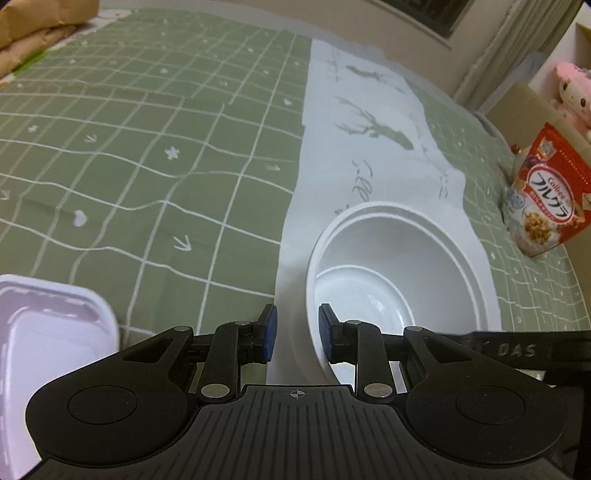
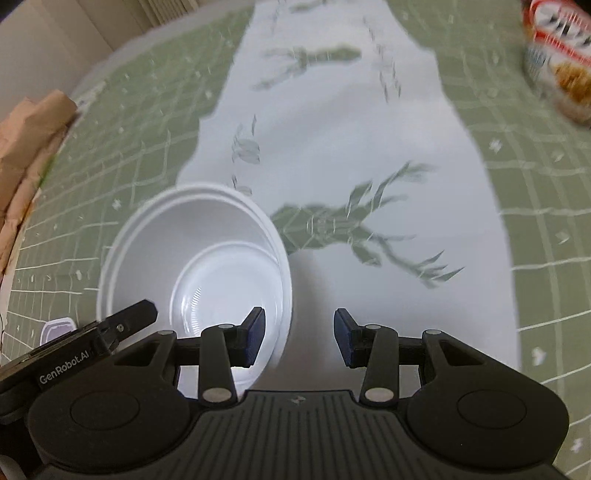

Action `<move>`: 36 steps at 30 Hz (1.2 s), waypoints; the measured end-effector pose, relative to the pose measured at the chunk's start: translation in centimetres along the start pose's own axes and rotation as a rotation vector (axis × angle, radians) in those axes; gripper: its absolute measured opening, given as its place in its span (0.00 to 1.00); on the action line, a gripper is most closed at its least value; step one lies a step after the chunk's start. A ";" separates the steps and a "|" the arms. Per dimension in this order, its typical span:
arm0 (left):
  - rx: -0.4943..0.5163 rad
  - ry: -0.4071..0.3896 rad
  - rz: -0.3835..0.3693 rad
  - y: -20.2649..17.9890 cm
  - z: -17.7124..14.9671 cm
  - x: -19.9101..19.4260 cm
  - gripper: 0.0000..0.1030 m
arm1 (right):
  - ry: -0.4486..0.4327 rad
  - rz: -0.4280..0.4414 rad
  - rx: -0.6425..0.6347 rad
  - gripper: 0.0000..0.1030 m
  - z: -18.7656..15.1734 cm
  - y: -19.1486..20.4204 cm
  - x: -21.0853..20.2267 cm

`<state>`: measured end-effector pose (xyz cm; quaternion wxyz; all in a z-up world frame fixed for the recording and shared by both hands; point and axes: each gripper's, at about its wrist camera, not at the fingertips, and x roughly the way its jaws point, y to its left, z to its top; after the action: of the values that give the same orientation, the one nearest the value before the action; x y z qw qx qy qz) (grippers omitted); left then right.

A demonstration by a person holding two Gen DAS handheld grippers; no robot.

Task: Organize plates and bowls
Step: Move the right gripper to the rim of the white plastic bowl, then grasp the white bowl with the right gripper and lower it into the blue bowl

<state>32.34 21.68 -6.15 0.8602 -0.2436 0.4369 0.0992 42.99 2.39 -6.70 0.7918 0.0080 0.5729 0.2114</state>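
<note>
Green tablecloth [image 1: 147, 147], Calbee cereal bag [image 1: 546, 199], GenRobot.AI hand-held gripper [image 2: 55, 365]

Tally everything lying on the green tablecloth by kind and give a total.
Bowls: 2, white, nested one in the other, outer bowl, inner bowl
Cereal bags: 1, red cereal bag
Plastic trays: 1, pale plastic tray
Deer-print cloths: 1, white deer-print cloth
Brown paper bags: 1, brown paper bag
Total: 6

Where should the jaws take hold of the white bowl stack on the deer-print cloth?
Grip the thin upright rim wall of the white bowl stack, from above on its near side, one pad inside and one outside. The left gripper already straddles that rim, open.
</note>
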 end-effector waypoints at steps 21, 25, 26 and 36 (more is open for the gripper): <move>0.165 0.208 -0.198 -13.8 -3.1 4.6 0.30 | -0.054 0.041 0.135 0.25 -1.0 -14.3 -5.7; 0.156 0.222 -0.176 -14.6 -3.6 5.6 0.28 | -0.056 0.037 0.212 0.26 -1.7 -17.7 -4.9; 0.162 0.220 -0.172 -14.8 -3.7 5.5 0.28 | -0.048 0.043 0.229 0.26 -1.8 -18.2 -4.5; 0.210 0.145 -0.177 -17.1 -3.4 2.1 0.31 | -0.056 0.143 0.176 0.30 -3.3 -17.8 -5.5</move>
<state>37.78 5.18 -3.84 0.8524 -0.1964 0.4828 -0.0412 44.34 -16.47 -7.40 0.7866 0.1240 0.5650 0.2159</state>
